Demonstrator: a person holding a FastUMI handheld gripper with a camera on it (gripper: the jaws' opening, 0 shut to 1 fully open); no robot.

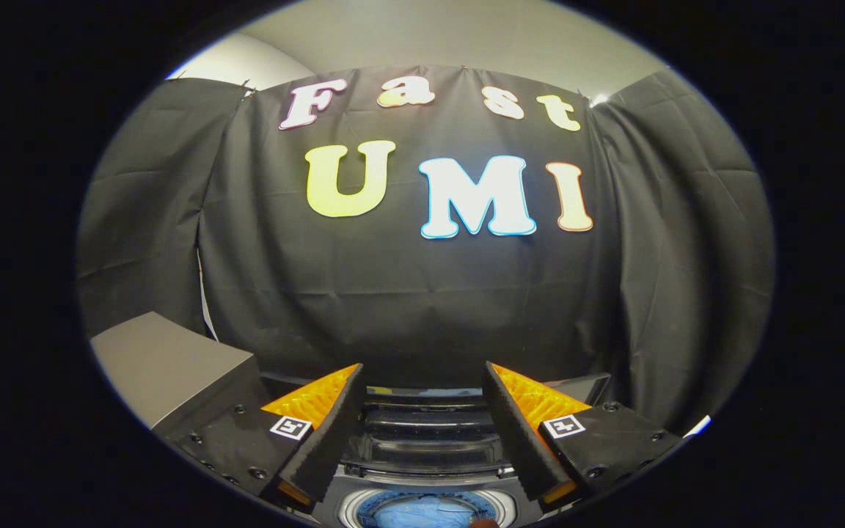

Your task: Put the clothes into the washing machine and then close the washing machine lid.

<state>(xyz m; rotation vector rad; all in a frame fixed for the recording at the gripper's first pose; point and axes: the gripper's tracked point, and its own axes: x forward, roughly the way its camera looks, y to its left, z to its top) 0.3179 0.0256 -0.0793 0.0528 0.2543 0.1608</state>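
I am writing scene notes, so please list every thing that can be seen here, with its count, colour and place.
washing machine: one, dark with a pale ring round the drum mouth, below and between the fingers
folded lid: one, dark and glassy, standing open behind the drum, between the fingers
clothes: one bundle, blue, inside the drum
box: one, grey top, left of the washing machine
booth wall: black cloth, beyond everything
gripper: one, fingers apart, holding nothing, above the drum

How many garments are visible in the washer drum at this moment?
1: a blue garment lies in the washer drum, below the open hand-held gripper. More may be hidden underneath.
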